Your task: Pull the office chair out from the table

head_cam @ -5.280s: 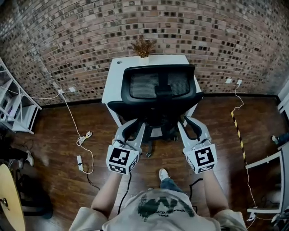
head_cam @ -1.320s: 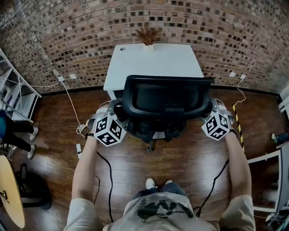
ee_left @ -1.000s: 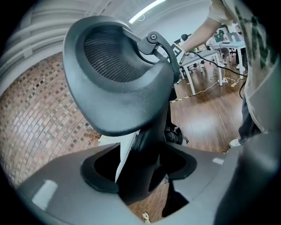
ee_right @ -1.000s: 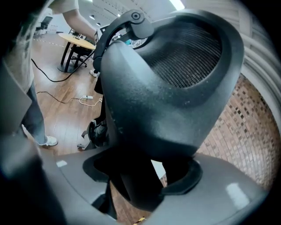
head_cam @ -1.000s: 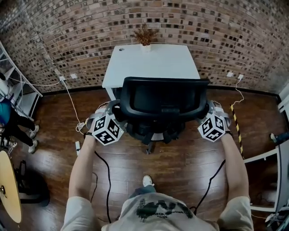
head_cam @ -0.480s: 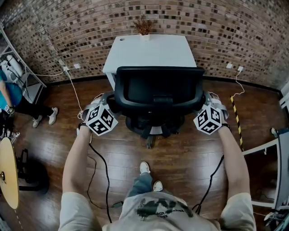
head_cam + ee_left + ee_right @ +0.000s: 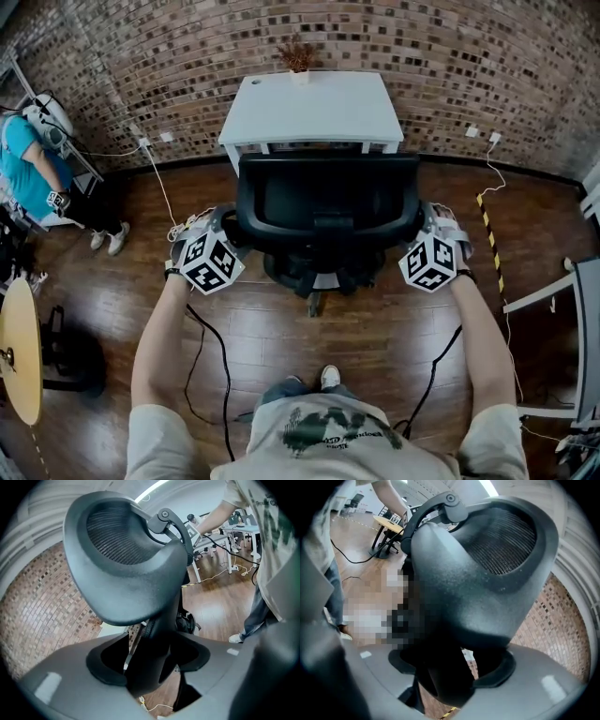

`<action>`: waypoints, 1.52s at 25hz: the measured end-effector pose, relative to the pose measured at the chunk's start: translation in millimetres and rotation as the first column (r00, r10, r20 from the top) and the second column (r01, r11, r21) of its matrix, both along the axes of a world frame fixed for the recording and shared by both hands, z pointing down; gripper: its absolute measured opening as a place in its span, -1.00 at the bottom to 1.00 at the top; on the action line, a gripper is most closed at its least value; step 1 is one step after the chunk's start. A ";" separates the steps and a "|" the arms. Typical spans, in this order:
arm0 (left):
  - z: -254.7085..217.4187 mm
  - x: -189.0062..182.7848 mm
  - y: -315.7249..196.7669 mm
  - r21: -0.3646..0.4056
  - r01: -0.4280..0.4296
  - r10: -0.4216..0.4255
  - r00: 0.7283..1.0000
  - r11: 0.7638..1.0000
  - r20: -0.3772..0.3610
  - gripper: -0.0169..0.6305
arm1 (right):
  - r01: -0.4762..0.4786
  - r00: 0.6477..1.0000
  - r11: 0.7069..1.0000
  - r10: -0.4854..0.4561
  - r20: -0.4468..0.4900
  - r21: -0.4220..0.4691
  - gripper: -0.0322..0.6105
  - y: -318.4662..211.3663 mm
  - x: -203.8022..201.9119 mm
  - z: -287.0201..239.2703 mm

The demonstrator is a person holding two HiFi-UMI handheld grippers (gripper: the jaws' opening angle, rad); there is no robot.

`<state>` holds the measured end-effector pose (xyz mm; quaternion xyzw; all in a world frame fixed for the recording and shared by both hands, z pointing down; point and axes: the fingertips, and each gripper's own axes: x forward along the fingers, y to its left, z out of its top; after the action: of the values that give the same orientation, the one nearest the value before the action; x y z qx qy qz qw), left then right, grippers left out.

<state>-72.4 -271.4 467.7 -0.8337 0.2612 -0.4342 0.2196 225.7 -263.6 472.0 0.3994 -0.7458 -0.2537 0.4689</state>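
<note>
The black office chair stands a little back from the white table, its backrest towards me. My left gripper is at the chair's left armrest and my right gripper at its right armrest. In the left gripper view the jaws are shut on the post under the armrest pad. In the right gripper view the right gripper likewise clamps the post below the other armrest pad. The fingertips are hidden behind the chair in the head view.
A small dried plant stands at the table's far edge against the brick wall. A person in teal sits at the far left. Cables trail over the wooden floor. A white frame stands at the right.
The chair has rolled away from the table towards me, with both grippers clamped on its armrests. The gap to the table has widened. The person in teal has come further into view at the left.
</note>
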 end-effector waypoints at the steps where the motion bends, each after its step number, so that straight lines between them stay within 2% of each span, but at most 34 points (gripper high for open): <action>1: -0.4 -1.5 7.4 0.001 -0.004 0.004 1.000 1.000 0.000 -0.03 | -0.004 1.000 1.000 0.004 -0.001 0.002 0.03 7.6 -1.4 -0.3; 22: -0.7 -31.5 124.0 0.025 -0.088 0.088 0.996 0.996 -0.001 -0.05 | -0.114 0.993 0.993 0.114 -0.023 0.013 0.03 140.5 -29.6 2.4; 30: -0.3 -36.3 130.7 0.013 -0.089 0.089 0.996 0.996 -0.002 -0.03 | -0.127 0.992 0.992 0.128 -0.023 0.015 0.03 151.3 -35.6 3.3; 38: -2.1 -35.2 130.9 0.053 -0.056 0.060 0.995 0.997 -0.079 0.06 | -0.159 0.987 0.987 0.159 -0.009 0.003 0.10 155.2 -36.0 5.3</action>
<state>-107.5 -140.6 465.7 -0.8520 0.2566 -0.3869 0.2422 189.7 -108.4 477.3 0.4569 -0.7093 -0.2180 0.4905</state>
